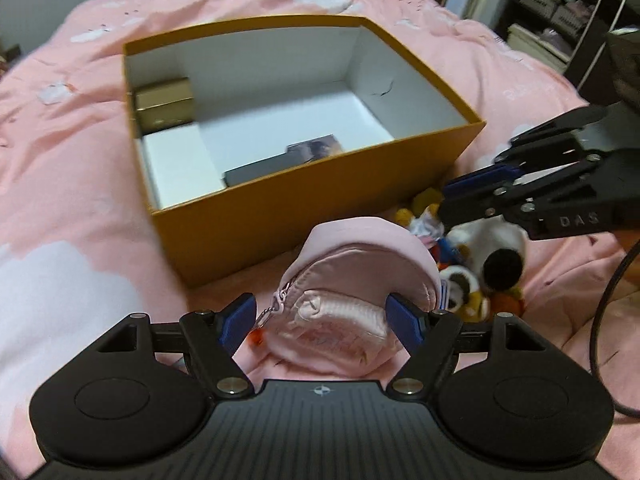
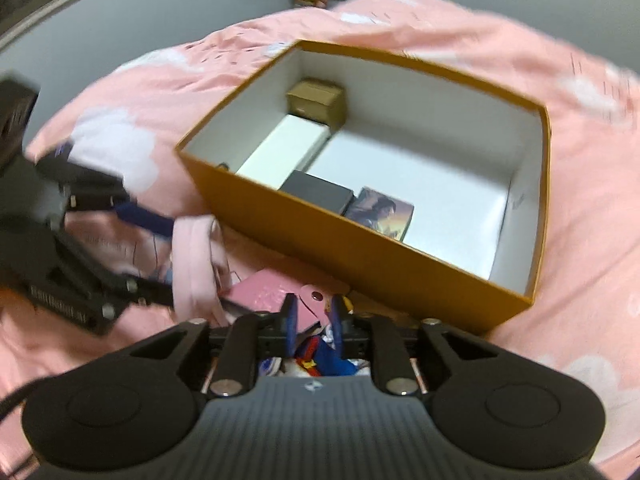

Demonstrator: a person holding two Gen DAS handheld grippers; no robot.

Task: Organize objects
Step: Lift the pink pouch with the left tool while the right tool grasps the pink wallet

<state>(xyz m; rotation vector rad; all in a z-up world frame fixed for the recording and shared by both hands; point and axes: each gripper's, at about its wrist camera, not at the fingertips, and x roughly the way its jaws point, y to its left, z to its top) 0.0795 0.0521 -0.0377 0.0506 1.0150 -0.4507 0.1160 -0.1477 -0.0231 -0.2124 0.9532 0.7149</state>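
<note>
Pouch lies before the box, toys to its right.

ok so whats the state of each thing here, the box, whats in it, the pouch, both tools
orange box: lid off, open, on the pink bedding
gold box: inside, in a corner
white box: inside, lying flat
black box: inside, flat
picture card box: inside, beside the black box
pink pouch: zipped, outside the box
left tool: closed on the pouch
right tool: nearly closed over a pile of toys

You are working over a bed covered by a pink quilt with white cloud prints. An open orange box is sitting mid-bed, with a pink pouch and plush toys lying just beside its near wall.
</note>
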